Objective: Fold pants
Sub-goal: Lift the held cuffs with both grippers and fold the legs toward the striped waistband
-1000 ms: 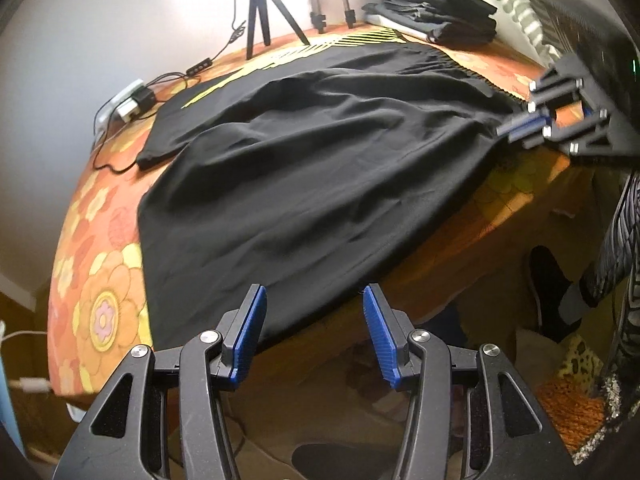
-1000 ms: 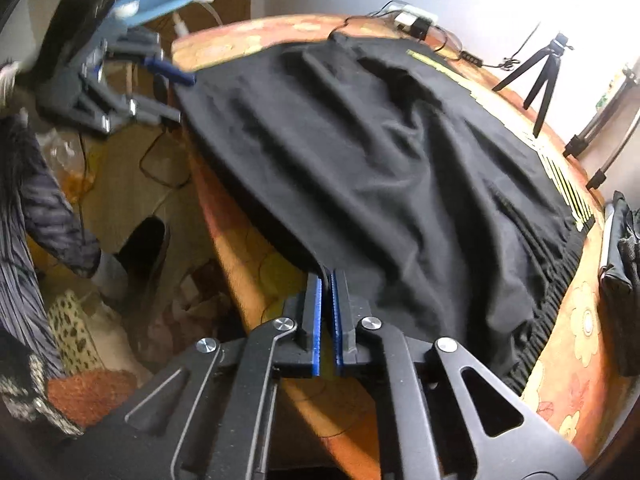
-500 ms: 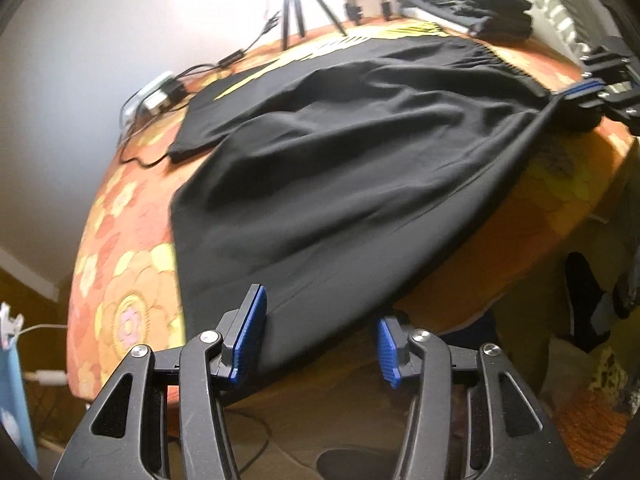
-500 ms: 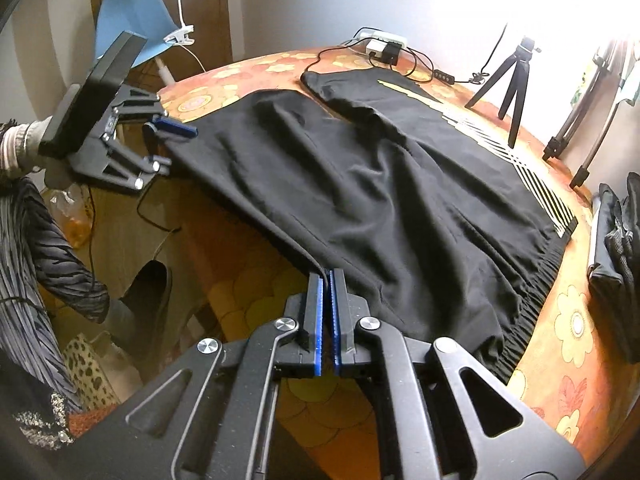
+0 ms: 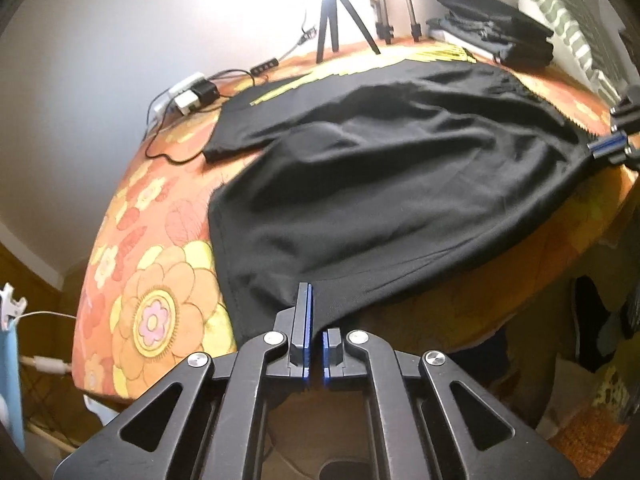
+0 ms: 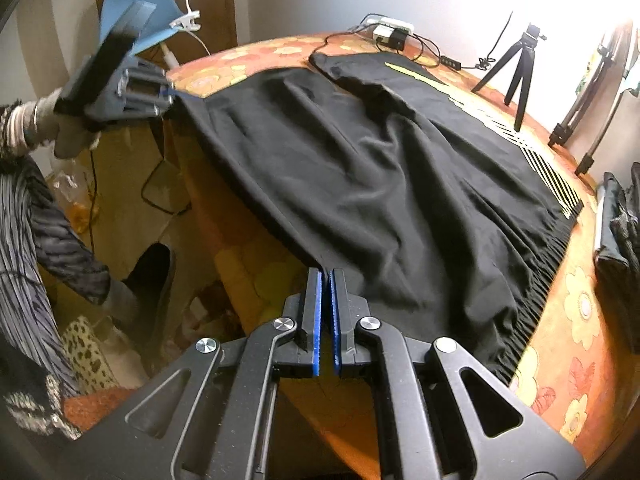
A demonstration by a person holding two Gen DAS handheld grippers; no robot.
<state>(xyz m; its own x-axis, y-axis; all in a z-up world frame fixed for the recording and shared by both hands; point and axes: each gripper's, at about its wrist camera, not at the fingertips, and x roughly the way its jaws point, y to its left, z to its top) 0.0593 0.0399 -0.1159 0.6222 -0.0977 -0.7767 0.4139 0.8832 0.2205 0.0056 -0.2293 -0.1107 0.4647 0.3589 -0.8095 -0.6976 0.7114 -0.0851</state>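
pants [image 5: 400, 184] on table [image 5: 160, 280], tripod [image 5: 332, 20] behind

We are seeing bare flowered tablecloth [image 5: 152, 280] lying open left of the pants [image 5: 380, 184]; a tripod [image 5: 332, 20], charger cables [image 5: 188, 96] and folded clothes [image 5: 496, 28] are crowding the far edge.

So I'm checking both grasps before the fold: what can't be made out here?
- Left wrist view: the pants hem drapes over the left gripper's right finger; bite depth hidden.
- Right wrist view: the left gripper is motion-blurred.
- Right wrist view: the cloth inside the right gripper is hidden by its fingers.
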